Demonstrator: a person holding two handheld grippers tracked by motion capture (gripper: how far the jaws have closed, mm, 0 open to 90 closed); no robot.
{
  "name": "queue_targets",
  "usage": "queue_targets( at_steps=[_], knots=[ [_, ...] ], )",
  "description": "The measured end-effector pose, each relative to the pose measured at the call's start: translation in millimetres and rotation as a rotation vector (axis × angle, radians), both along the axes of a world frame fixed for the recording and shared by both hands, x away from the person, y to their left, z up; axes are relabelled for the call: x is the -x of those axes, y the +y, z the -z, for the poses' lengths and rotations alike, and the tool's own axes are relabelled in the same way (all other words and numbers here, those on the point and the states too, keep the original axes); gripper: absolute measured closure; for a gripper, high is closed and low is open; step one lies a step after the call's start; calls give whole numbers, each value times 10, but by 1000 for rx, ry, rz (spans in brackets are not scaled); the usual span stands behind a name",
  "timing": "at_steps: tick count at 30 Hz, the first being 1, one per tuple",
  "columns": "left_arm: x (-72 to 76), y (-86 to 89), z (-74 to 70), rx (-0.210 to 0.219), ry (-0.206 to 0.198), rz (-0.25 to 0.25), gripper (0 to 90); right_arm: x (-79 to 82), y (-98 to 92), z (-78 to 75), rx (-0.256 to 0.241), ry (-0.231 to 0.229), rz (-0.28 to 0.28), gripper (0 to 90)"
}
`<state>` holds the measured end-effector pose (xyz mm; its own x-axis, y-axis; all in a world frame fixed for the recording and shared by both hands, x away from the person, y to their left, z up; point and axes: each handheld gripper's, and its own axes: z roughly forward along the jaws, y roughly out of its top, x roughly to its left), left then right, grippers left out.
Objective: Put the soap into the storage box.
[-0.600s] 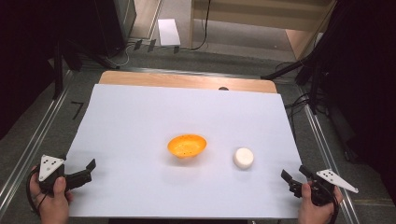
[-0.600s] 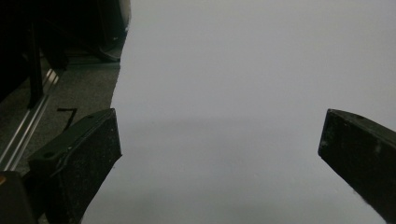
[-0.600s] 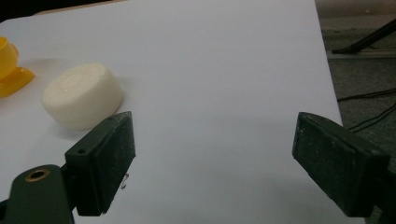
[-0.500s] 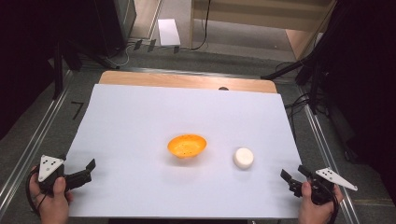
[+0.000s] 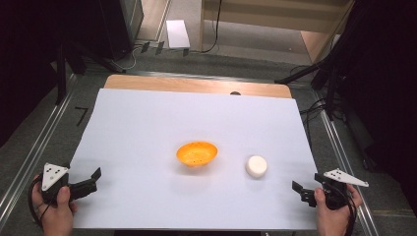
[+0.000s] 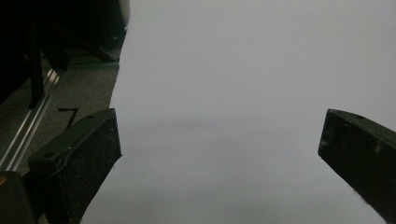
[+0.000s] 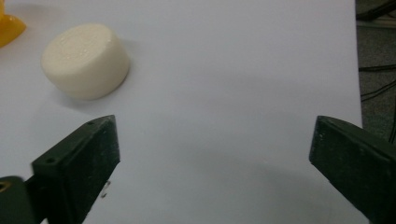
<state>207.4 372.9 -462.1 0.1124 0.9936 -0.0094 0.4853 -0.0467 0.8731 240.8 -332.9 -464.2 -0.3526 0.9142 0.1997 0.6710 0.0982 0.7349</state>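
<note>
While my right gripper point(image 5: 301, 191) and left gripper point(image 5: 93, 178) both stand wide open and empty, the puck point(image 7: 85, 59) lies just right of the bowl point(image 5: 196, 153), apparently light, stiff and smooth, best pinched across its round wall.

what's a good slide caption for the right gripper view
Open right hand-held gripper facing a cream cylinder on the white sheet.
</note>
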Motion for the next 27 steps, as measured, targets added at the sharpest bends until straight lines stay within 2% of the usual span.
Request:
queue_targets(
  at_steps=[2, 7, 8, 11, 13, 15, 16, 21, 25, 27],
  knots=[
    [-1, -1, 0, -2, 1, -2, 0, -20, 24, -12, 9, 13, -8, 0],
    [-2, -3, 0, -1, 1, -3, 0, -112, 151, -69, 67, 49, -40, 0],
    [-2, -4, 0, -2, 1, -4, 0, -148, 198, -94, 76, 74, -64, 0],
    [-2, -1, -1, -1, 3, -2, 0, -180, 238, -116, 76, 94, -88, 0],
    [-3, 1, -1, 1, 4, 0, 0, -210, 280, -133, 96, 113, -109, 0],
    [-3, 1, -1, 1, 4, 1, 0, -239, 327, -142, 100, 147, -130, 0],
    [-3, 0, -1, 1, 4, 0, 0, -269, 368, -149, 119, 160, -143, 0],
    [-4, 3, -3, 1, 7, 2, 0, -332, 444, -165, 128, 180, -174, 0],
    [-5, 7, -2, 6, 7, 3, 0, -387, 537, -174, 170, 193, -197, 0],
    [-6, 7, -1, 7, 6, 3, 0, -407, 580, -176, 176, 197, -207, 0]
  ],
)
